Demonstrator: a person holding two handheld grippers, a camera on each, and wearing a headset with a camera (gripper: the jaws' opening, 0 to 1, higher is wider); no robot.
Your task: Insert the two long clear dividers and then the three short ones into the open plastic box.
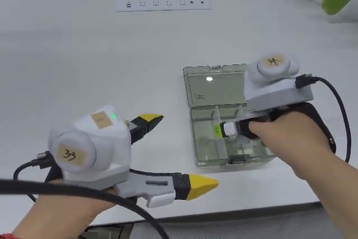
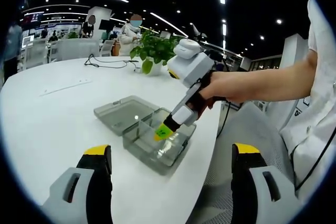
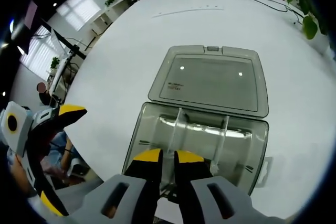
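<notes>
Work is partly done. One box sits open on the table, with its lid lying flat behind it. Two clear dividers stand inside. I cannot count more for sure, so I think the short ones are still to go in. Two grippers are at work. The right gripper is down in the box, its jaws almost shut, and it looks to pinch one divider. The left gripper hovers beside the box, wide open, holding nothing.
</notes>
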